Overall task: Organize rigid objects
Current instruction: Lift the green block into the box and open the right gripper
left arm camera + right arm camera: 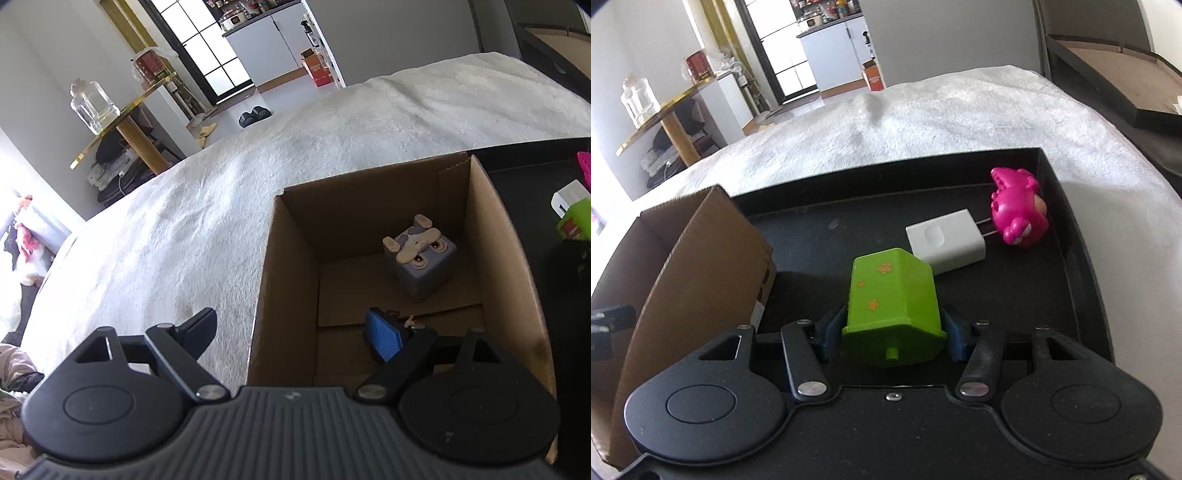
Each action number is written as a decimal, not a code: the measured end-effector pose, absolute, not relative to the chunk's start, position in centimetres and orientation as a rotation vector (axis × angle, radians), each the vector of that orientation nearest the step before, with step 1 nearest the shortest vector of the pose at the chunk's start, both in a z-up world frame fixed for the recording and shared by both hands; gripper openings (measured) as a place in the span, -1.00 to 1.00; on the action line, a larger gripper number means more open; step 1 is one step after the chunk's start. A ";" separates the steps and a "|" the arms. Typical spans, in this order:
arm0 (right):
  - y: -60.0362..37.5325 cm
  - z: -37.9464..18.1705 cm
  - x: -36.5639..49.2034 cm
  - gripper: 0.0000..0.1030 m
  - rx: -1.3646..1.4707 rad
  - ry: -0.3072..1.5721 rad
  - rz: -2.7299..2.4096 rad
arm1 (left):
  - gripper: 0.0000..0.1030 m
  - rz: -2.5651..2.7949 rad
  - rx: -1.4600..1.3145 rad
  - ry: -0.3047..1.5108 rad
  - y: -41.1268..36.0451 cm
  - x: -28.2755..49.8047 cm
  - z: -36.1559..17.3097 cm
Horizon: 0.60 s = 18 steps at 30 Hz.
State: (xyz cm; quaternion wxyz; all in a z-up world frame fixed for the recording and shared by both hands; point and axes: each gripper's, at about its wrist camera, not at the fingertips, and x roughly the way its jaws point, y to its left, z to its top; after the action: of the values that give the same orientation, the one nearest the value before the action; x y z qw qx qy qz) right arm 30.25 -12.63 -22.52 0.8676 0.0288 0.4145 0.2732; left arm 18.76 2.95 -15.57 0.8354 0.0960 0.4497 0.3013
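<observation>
Between the blue-padded fingers of the right gripper point(892, 334) sits a lime-green plastic block with orange star marks point(892, 295), tilted, its flanged base toward the camera. Both pads press against its sides, so the jaws pinch it, just above the floor of a shallow black tray point(1067, 236). Beyond the block, a white wall charger with two metal prongs point(945, 240) lies flat in the tray, and a bright pink plastic figurine point(1017, 206) rests just past the prongs near the tray's far right corner. An open brown cardboard box point(291, 258) stands at the tray's left edge. The left gripper point(295, 332) hovers over the box's near left wall with its jaws spread wide, one finger outside, one inside, gripping nothing. Inside the box, a grey cube-shaped toy with beige ears point(421, 254) lies on the bottom. Everything rests on a white fluffy blanket point(184, 229).
</observation>
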 end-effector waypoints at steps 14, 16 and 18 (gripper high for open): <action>-10.9 -17.3 29.0 0.04 0.038 0.700 0.590 | 0.68 0.643 0.113 0.901 4.9 16.8 -14.9; -10.5 -16.4 28.5 0.04 0.035 0.659 0.621 | 0.67 0.641 0.101 0.892 5.1 16.4 -14.8; -10.1 -15.8 28.1 0.04 0.024 0.629 0.645 | 0.66 0.635 0.088 0.886 5.4 16.1 -14.8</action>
State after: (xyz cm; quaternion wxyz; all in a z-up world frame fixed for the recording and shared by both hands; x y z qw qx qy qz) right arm 28.12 -10.06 -15.81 0.9002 0.0115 0.3041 0.3115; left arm 16.11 5.37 -14.84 0.8541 0.0418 0.4213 0.3021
